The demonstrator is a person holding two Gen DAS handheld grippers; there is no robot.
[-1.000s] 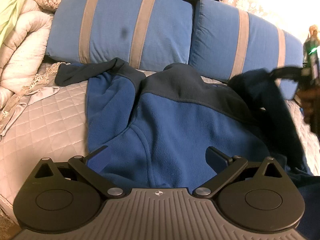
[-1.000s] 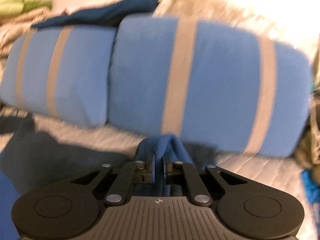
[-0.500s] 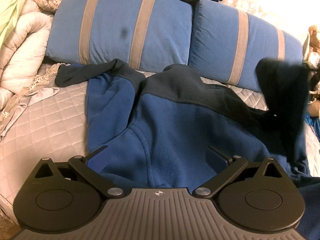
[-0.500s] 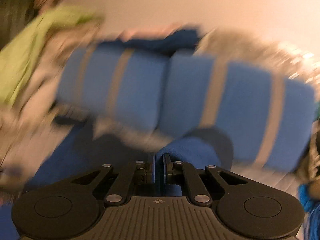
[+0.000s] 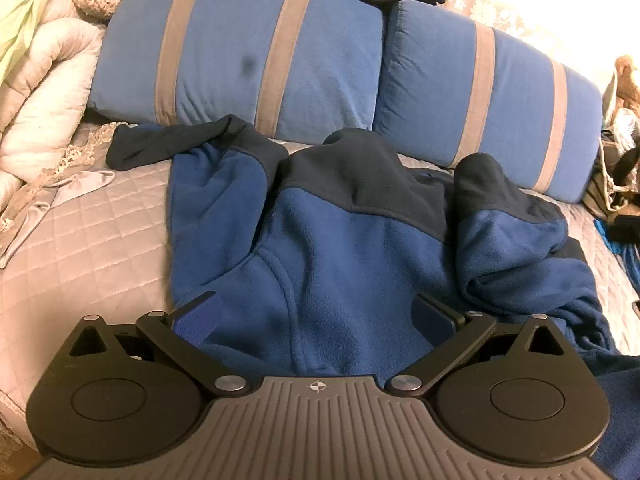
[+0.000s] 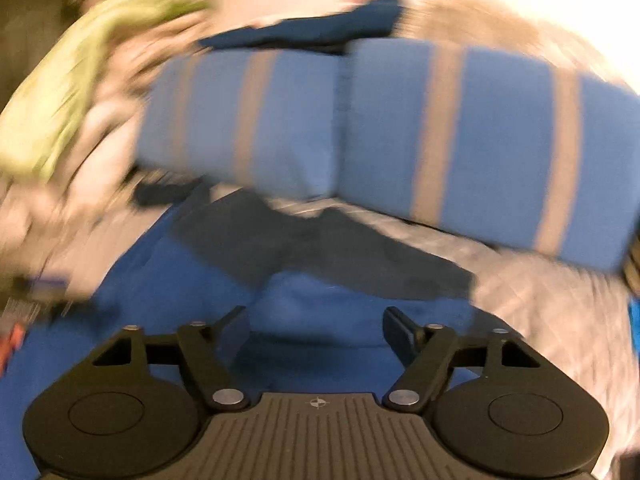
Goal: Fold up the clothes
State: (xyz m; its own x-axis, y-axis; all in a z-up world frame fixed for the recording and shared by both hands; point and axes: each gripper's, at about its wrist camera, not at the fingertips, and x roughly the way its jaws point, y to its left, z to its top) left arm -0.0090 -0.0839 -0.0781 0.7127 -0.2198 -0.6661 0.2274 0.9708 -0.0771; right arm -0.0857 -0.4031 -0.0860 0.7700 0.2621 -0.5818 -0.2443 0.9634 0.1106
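Blue-and-navy fleece jacket [image 5: 340, 248] is spread lengthwise directly ahead of both wide-open, empty tongs, left tongs [image 5: 316, 312] and right tongs [image 6: 316, 332], its right sleeve [image 5: 508, 224] lying doubled inward.

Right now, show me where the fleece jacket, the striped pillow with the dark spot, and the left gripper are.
fleece jacket [image 5: 340, 264], left wrist view, blue back panel.
striped pillow [image 5: 224, 52], left wrist view, blue face beside the spot.
left gripper [image 5: 316, 314], left wrist view, midway between the open fingertips.

Warm indoor light filled both views, blown out to white glare along the top right corners. The left wrist view was sharp, bending strongly at its fisheye edges. The right wrist view was smeared by motion blur, worst at the left, so detail there was perhaps unreadable.
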